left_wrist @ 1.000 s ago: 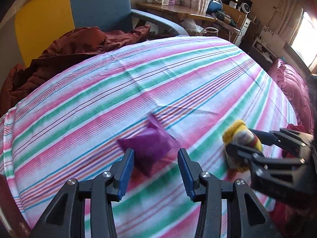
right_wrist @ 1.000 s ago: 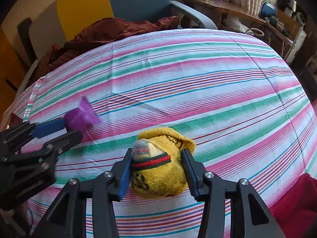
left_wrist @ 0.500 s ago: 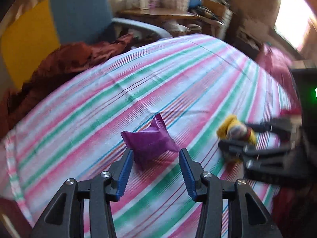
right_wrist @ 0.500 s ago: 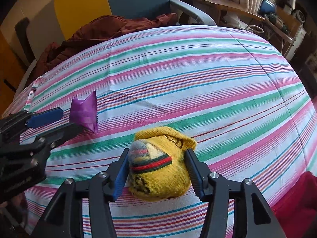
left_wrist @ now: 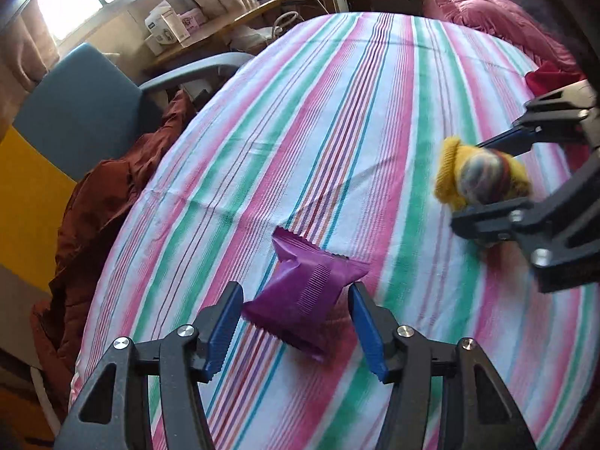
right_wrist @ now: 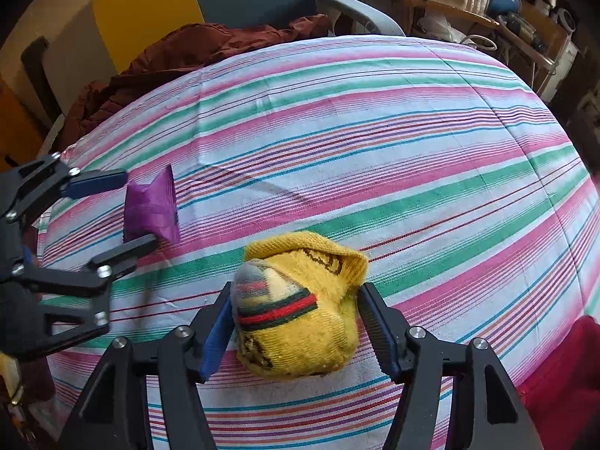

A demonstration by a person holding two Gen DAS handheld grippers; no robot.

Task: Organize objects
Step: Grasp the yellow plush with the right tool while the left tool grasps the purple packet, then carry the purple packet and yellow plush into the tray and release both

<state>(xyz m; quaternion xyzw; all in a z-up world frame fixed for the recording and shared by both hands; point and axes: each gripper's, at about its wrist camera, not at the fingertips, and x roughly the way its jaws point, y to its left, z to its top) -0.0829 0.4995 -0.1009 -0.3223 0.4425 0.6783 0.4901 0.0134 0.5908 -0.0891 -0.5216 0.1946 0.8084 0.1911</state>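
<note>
While both jaws have just been opening, left gripper (left_wrist: 294, 332) straddles purple packet (left_wrist: 305, 292), right gripper (right_wrist: 296, 332) yellow sock (right_wrist: 300, 322)

The black two-finger right gripper (left_wrist: 498, 176) at three o'clock in the left wrist view is smeared by motion blur, and its body runs off the right edge. Its lower finger hides the underside of the rolled yellow knitted sock (left_wrist: 480, 176), also blurred. In the right wrist view, the black left gripper (right_wrist: 127, 212) at nine o'clock is soft with blur and cut by the left edge; its near finger covers the bottom of the purple crinkled foil snack packet (right_wrist: 152, 206). Print on the small white boxes (left_wrist: 168, 30) at eleven o'clock is too small to read.
</note>
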